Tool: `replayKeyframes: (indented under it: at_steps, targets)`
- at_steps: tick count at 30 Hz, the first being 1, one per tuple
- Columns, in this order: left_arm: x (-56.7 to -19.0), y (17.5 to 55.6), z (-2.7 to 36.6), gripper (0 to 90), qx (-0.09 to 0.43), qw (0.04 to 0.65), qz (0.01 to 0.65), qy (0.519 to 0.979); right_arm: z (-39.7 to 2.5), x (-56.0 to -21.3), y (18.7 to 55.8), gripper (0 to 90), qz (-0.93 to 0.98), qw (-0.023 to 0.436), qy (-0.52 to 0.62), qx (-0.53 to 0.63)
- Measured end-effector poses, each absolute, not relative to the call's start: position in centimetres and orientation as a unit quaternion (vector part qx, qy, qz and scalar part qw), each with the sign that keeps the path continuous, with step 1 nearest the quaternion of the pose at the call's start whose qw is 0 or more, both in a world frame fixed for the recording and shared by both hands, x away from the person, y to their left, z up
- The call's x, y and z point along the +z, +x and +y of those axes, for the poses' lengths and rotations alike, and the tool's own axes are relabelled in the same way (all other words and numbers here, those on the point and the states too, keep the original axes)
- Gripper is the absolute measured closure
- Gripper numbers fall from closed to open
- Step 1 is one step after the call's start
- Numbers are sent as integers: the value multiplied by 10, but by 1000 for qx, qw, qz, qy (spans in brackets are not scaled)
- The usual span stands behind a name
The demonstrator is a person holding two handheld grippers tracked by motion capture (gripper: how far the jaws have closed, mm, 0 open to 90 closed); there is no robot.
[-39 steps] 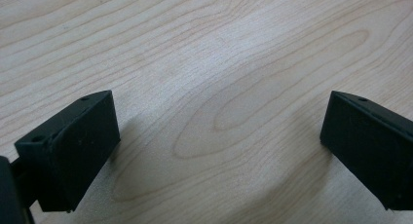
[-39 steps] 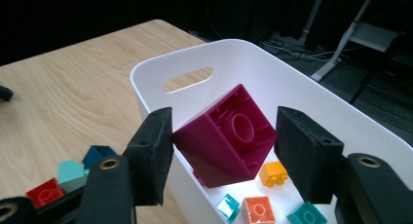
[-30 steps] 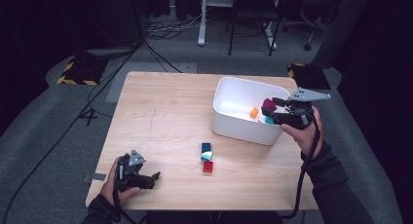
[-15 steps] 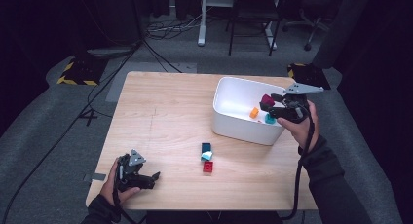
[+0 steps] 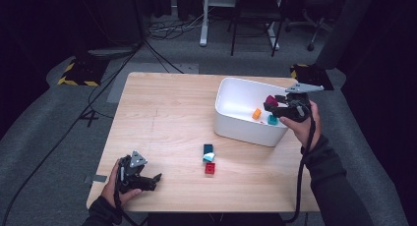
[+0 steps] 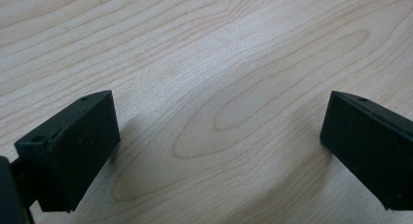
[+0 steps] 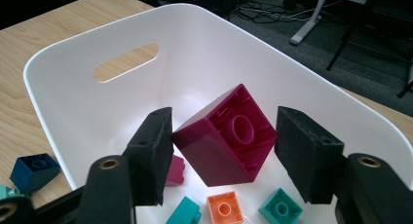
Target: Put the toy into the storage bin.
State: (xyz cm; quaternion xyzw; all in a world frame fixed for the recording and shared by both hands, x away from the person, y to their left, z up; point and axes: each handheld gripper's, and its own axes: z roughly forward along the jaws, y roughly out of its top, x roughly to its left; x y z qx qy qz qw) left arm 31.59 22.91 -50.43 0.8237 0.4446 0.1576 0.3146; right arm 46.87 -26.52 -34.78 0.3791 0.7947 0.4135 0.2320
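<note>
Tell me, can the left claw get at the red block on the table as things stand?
Probably yes. The left claw rests on the table, jaws open and holding nothing, and only bare wood shows between it and the red block. The blue block and light blue block lie on the far side.

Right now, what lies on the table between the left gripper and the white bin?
In the high view, between the left gripper and the white bin lie a dark blue block, a light teal block and a red block.

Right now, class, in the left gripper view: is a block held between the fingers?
No, the left gripper stands open, with bare wooden table between its fingers.
</note>
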Motion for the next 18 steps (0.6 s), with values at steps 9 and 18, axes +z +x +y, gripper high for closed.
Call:
replayKeyframes:
  at_steps: [9, 18]
  targets:
    - [-504, 316, 229, 7, 156, 312, 445, 824, -264, -351, 466, 403, 797, 235, 373, 413]
    - [-504, 316, 229, 6, 154, 312, 445, 825, -263, -354, 464, 393, 799, 227, 369, 417]
